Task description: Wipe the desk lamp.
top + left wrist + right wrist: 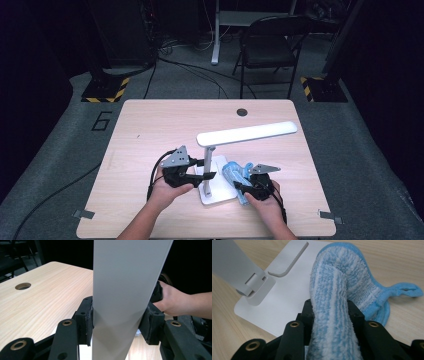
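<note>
A white desk lamp point(245, 134) stands on its flat white base point(220, 192) near the table's front middle, its long head level above. My left gripper point(207, 169) is shut on the lamp's upright stem point(125, 290), with both pads pressed against its sides. A blue and white fluffy cloth point(235, 172) lies folded over the right part of the base point(287, 297). My right gripper point(239, 187) is shut on the cloth point(334, 315), which bulges up between the jaws and drapes onto the base and the table. The cloth's blue loop point(407, 290) trails to the right.
The light wooden table point(150, 130) has a round cable hole point(242, 112) at the back. A black folding chair point(270, 45) and a white post stand beyond the table. Cables run across the grey floor.
</note>
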`<state>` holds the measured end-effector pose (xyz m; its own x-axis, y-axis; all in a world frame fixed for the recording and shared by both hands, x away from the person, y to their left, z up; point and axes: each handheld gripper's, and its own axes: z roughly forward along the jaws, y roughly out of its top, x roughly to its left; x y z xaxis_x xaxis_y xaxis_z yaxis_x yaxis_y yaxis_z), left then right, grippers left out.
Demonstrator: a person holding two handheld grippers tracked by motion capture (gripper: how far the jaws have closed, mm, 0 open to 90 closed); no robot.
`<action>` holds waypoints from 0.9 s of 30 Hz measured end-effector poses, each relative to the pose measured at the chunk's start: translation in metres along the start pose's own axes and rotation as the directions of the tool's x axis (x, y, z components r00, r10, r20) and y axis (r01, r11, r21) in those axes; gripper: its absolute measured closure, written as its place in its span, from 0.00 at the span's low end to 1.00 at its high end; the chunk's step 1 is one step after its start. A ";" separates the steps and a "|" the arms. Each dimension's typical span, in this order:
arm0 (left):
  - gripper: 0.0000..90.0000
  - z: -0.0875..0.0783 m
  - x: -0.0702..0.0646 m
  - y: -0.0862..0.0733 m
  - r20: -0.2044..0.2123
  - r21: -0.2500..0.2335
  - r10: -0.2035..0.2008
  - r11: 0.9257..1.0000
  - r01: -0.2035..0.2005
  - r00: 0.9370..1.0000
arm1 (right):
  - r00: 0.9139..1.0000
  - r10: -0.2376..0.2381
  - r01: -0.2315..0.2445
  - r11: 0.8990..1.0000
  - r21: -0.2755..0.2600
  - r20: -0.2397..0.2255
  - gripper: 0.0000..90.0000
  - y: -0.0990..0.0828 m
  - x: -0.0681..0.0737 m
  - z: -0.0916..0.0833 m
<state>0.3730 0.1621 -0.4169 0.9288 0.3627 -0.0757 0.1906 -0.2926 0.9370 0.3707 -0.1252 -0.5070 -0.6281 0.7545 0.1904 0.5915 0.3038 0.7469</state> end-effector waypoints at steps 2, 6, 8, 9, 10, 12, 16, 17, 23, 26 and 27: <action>0.57 0.002 0.000 0.001 -0.010 0.005 0.001 1.000 -0.001 1.000 | 1.000 -0.011 0.011 1.000 0.007 0.015 0.74 0.000 0.000 -0.003; 0.57 0.005 0.002 0.003 -0.031 0.008 -0.002 1.000 0.002 1.000 | 0.999 0.010 -0.009 1.000 -0.023 0.035 0.74 -0.001 -0.004 -0.011; 0.57 0.008 0.005 0.004 -0.038 0.006 -0.010 1.000 0.010 0.999 | 0.998 0.020 -0.018 0.999 -0.036 0.055 0.74 0.000 -0.005 -0.015; 0.57 0.008 0.006 0.005 -0.041 0.010 -0.009 1.000 0.009 0.999 | 0.998 0.009 -0.007 0.999 -0.033 0.062 0.74 0.000 -0.006 -0.018; 0.57 0.011 0.008 0.006 -0.049 0.004 -0.017 1.000 0.017 0.999 | 0.997 -0.006 0.009 0.999 -0.041 0.071 0.74 0.000 -0.007 -0.019; 0.57 0.013 0.011 0.007 -0.059 0.003 -0.010 1.000 0.010 0.998 | 0.997 0.004 0.000 0.999 -0.047 0.083 0.74 0.000 -0.005 -0.023; 0.57 0.017 0.016 0.007 -0.073 -0.015 -0.030 0.999 0.029 0.997 | 0.995 -0.007 0.011 0.999 -0.042 0.099 0.74 -0.001 -0.004 -0.026; 0.57 0.017 0.017 0.007 -0.074 -0.018 -0.031 0.999 0.029 0.997 | 0.994 -0.030 0.035 0.999 -0.038 0.109 0.74 -0.001 -0.004 -0.025; 0.57 0.021 0.022 0.009 -0.088 -0.016 -0.034 0.999 0.032 0.996 | 0.993 -0.027 0.031 0.999 -0.033 0.117 0.74 -0.004 0.004 -0.028; 0.57 0.021 0.021 0.009 -0.096 -0.015 -0.041 0.999 0.039 0.995 | 0.992 -0.039 0.039 0.999 0.001 0.118 0.74 -0.007 0.007 -0.024; 0.57 0.022 0.021 0.009 -0.094 -0.017 -0.035 0.999 0.034 0.995 | 0.990 -0.060 0.057 0.998 0.021 0.129 0.74 -0.008 0.008 -0.021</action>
<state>0.4014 0.1482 -0.4174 0.8877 0.4540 -0.0765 0.2165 -0.2649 0.9396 0.3501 -0.1337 -0.4980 -0.5920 0.8036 0.0621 0.5647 0.3585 0.7434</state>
